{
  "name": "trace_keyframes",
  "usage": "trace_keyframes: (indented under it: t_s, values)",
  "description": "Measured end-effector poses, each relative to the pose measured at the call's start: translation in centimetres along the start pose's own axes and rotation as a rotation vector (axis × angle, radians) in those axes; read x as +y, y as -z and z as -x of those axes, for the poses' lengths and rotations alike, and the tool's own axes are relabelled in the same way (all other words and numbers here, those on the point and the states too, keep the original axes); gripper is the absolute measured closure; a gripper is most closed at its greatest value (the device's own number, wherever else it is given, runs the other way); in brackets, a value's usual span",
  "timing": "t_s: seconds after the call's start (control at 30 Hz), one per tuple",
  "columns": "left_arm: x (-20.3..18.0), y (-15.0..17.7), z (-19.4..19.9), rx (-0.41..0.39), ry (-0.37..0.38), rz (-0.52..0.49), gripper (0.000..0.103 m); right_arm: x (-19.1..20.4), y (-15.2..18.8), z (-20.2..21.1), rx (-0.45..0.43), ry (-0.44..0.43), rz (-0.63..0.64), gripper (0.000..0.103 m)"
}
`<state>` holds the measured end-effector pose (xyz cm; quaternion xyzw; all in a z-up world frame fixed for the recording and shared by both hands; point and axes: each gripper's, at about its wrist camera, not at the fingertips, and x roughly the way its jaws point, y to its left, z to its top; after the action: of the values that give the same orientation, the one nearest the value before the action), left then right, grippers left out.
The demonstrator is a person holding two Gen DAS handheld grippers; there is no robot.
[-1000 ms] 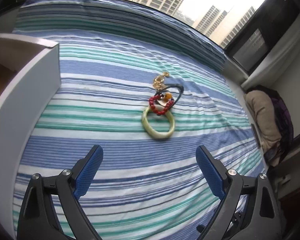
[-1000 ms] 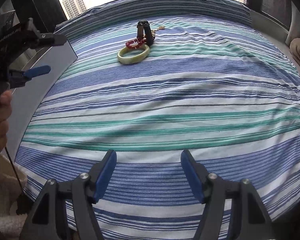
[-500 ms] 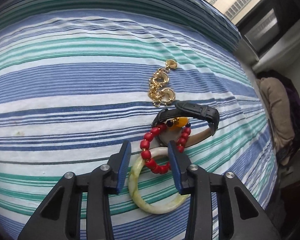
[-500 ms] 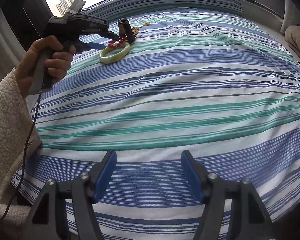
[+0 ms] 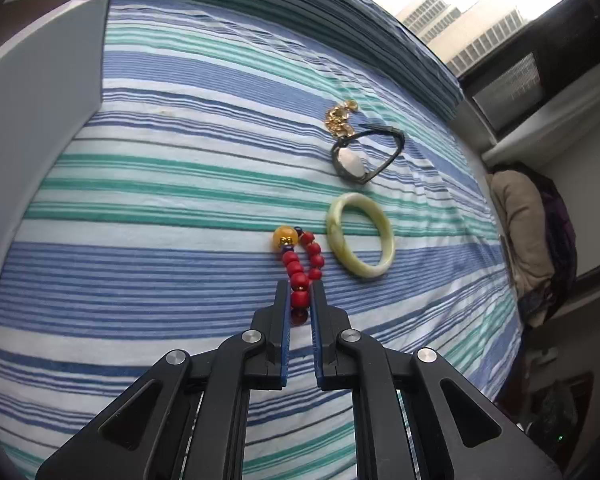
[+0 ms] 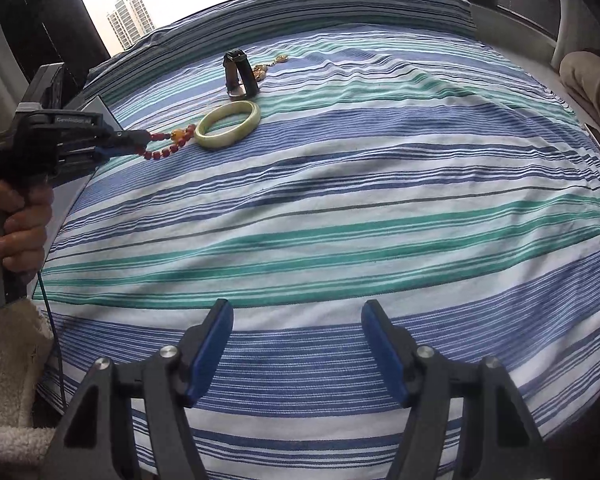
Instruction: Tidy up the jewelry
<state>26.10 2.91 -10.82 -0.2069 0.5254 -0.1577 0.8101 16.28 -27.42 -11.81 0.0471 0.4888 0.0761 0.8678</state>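
My left gripper (image 5: 300, 294) is shut on the red bead bracelet (image 5: 302, 264), whose amber bead hangs at the far end; the right wrist view shows that gripper (image 6: 142, 136) at the left with the red bead bracelet (image 6: 166, 148) trailing from it. To its right lies a pale green bangle (image 5: 360, 236), also the pale green bangle (image 6: 228, 124). Farther back are a black-strapped watch (image 5: 364, 156) and a gold chain (image 5: 340, 118). Low over the striped bedspread, my right gripper (image 6: 296, 348) is open and holds nothing.
A grey-white box (image 5: 40, 80) stands at the left edge of the bed. A person's hand (image 6: 20, 224) and fleece sleeve hold the left gripper. A beige cushion (image 5: 520, 232) lies past the bed's right side, under the window.
My left gripper closed on the red bead bracelet and pulled it back off the bangle and watch, toward the left. The right gripper stayed put.
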Motion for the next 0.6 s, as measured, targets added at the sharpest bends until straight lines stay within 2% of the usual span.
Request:
trace_keyframes:
  t_s: [0.13,0.23,0.3,0.37,0.5,0.6]
  values:
    - [2.5,2.8,2.2,0.009,-0.049,0.028,0.096,1.2,-1.3,0.4,-0.016,-0.007,0.051,0.035]
    - [3.2,4.1,2.7,0.023,-0.074,0.016,0.095,2.7,-3.7,0.2,-0.025,-0.041,0.135,0.035]
    - [3.3,4.4,2.9,0.016,-0.119,-0.003,0.089,3.5,-5.4,0.0,-0.026,-0.052,0.158,0.035]
    - [3.2,4.5,3.0,-0.002,-0.137,-0.026,0.064,4.1,-6.6,0.3,-0.042,-0.062,0.158,0.035]
    - [2.7,4.1,2.2,-0.023,-0.176,-0.079,0.063,4.8,-7.2,0.8,-0.07,-0.088,0.15,0.035]
    - [1.7,3.2,0.8,-0.039,-0.224,-0.152,0.063,4.9,-6.6,0.3,-0.047,-0.096,0.137,0.035]
